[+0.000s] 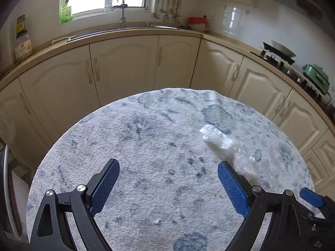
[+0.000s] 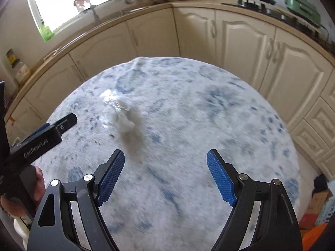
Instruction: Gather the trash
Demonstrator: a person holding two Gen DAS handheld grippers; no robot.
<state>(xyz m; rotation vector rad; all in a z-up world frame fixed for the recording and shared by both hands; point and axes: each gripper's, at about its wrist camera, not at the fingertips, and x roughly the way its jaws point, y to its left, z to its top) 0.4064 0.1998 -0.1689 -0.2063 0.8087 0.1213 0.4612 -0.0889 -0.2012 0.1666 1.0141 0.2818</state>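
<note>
With both the left claw [image 1: 168, 172] and right claw [image 2: 165, 163] spread and empty, bring one low over the crumpled clear plastic [image 1: 217, 138] at right of centre on the table [image 1: 146, 125], straddle it, then pinch

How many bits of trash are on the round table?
1: a crumpled clear plastic wrapper lying on the blue-and-white tablecloth, just past the left gripper's right finger. Nothing else shows there.
</note>
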